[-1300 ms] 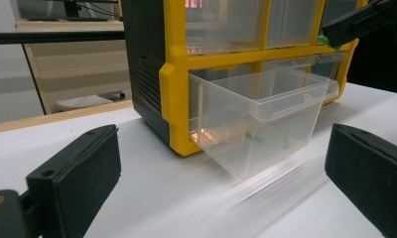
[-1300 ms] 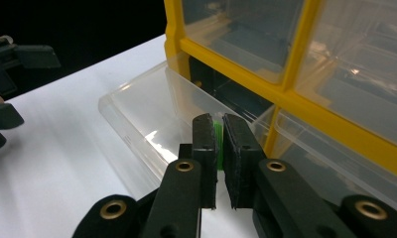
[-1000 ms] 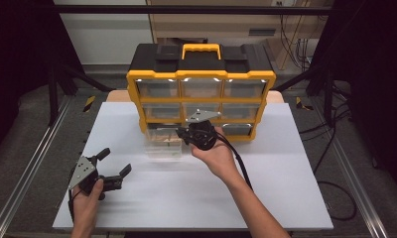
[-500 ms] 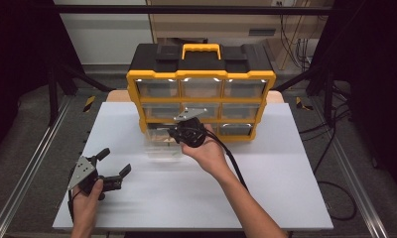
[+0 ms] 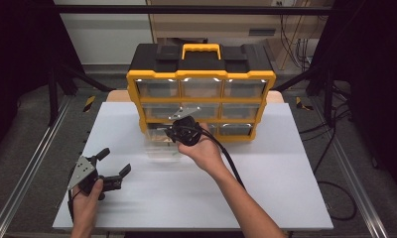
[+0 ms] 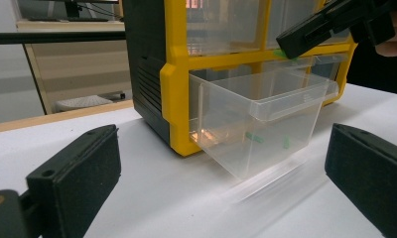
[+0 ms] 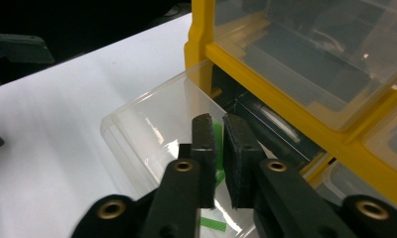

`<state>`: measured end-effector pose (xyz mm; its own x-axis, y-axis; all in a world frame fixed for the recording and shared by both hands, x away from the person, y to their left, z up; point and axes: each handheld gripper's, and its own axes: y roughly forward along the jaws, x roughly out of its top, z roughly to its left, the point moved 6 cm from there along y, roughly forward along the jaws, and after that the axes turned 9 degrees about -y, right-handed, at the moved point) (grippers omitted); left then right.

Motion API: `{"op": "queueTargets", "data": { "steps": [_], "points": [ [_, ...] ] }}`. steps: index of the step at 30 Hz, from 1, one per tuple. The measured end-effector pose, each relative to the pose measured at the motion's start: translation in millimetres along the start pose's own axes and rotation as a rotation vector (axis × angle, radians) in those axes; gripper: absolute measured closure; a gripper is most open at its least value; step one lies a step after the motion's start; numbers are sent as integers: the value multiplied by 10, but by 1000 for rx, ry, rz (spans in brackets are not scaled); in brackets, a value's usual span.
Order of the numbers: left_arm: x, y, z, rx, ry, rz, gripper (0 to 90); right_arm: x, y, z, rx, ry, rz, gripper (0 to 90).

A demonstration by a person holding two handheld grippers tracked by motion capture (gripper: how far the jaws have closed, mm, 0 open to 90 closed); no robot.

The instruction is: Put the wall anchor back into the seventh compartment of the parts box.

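A yellow and black drawer cabinet (image 5: pixel 201 79) stands at the back of the white table (image 5: pixel 266 188). Its clear bottom-left drawer (image 5: pixel 159 148) is pulled out, with small green pieces (image 7: pixel 212 223) on its floor. My right gripper (image 5: pixel 175 131) hovers over that drawer (image 7: pixel 137 129), pointing down into it. Its jaws (image 7: pixel 220 124) have just been opening and stand a narrow slit apart, so it is open; a green strip shows in the slit, but I cannot tell if it touches the pads. My left gripper (image 5: pixel 114 161) rests open and empty at the front left, facing the drawer (image 6: pixel 266 124).
The cabinet's (image 6: pixel 176 74) other clear drawers are pushed in. Bare white tabletop lies in front of the drawer and to the right. Metal rails (image 5: pixel 33 163) run along both sides of the table. The right gripper's cable (image 5: pixel 226 153) trails along the forearm.
My right gripper has shifted a little to the left over the pulled-out drawer. The left gripper has stayed where it was.
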<state>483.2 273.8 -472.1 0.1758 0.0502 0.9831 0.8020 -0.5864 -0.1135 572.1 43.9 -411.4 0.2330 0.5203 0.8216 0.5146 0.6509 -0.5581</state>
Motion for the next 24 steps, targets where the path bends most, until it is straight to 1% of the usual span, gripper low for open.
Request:
{"op": "queueTargets", "data": {
  "steps": [2, 5, 10, 12, 13, 16, 17, 24],
  "points": [
    [2, -2, 3, 0, -1, -2, 10, 8, -7, -2, -5, 7, -6, 723],
    [3, 1, 8, 1, -2, -2, 10, 43, -52, 2, -6, 23, -33, 604],
    [1, 7, 4, 0, 0, 0, 10, 99, -153, 2, -11, 49, -73, 336],
    [-1, 5, 4, 0, 1, 1, 9, 105, -200, -13, -30, 53, -76, 242],
    [-2, 3, 5, 0, 2, 3, 10, 108, -224, -19, -37, 53, -83, 213],
    [-3, 3, 1, 0, 1, 2, 10, 106, -298, -33, -40, 73, -104, 146],
    [-5, 2, -1, 0, 1, 3, 9, 101, -324, -39, -41, 81, -109, 139],
    [-7, -2, -6, 2, 4, 6, 9, 46, -495, -114, -66, 92, -153, 83]
  ]
}}
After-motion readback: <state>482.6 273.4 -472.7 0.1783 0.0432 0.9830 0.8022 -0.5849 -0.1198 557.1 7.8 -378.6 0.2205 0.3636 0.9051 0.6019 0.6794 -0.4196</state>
